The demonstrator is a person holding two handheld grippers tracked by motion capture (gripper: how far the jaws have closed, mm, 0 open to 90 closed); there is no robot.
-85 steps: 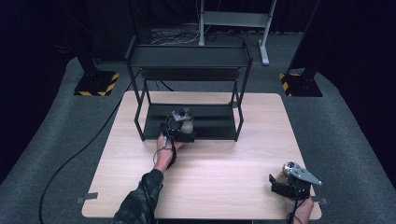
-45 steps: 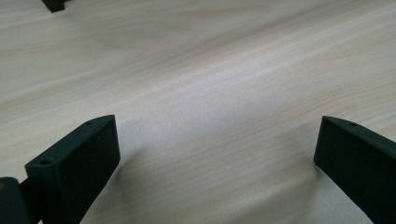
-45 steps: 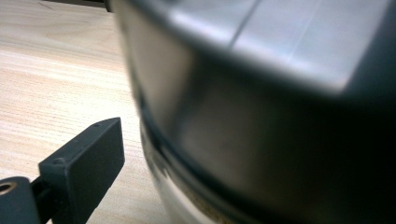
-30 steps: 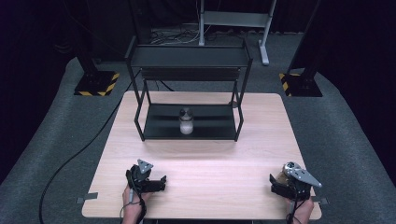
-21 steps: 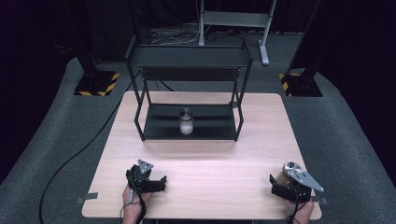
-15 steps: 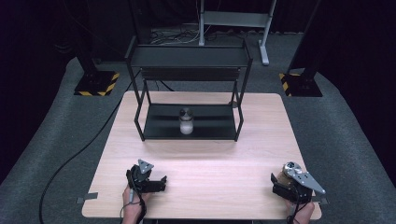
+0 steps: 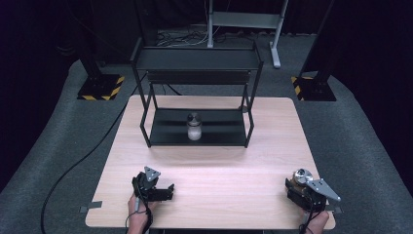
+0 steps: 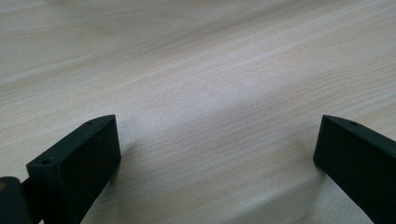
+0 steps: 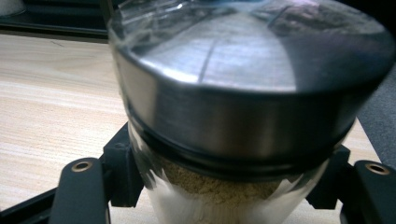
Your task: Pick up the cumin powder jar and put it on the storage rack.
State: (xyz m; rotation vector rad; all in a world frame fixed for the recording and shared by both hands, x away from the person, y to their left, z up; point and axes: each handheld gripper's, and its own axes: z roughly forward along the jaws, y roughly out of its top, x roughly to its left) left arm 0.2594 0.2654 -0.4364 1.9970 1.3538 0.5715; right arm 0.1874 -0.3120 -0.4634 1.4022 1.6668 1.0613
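Right gripper [image 7: 301,184]: sits at the near right corner of the table [image 7: 214,195], jaws closed on a jar [image 9: 243,107] with a shiny metal lid.
Held jar: stands upright between the right gripper's jaws; clear glass below the lid, with a tan powder inside; seen from above as a round silver cap [image 7: 302,175] at the front of the gripper.
Left gripper [image 7: 163,190]: sits at the near left of the table, jaws spread wide with nothing between them; bare wood [image 8: 210,116] lies between and ahead of them.
Rack [image 7: 197,68]: a black two-level frame, well ahead of both grippers at the far middle of the table.
Second jar [image 7: 194,127]: stands upright on the rack's lower shelf, about midway along it, well apart from both grippers; pale contents, dark lid.
Hands: one hand [image 7: 139,217] grips the left gripper from behind, another [image 7: 314,220] shows behind the right gripper at the table's near edge.
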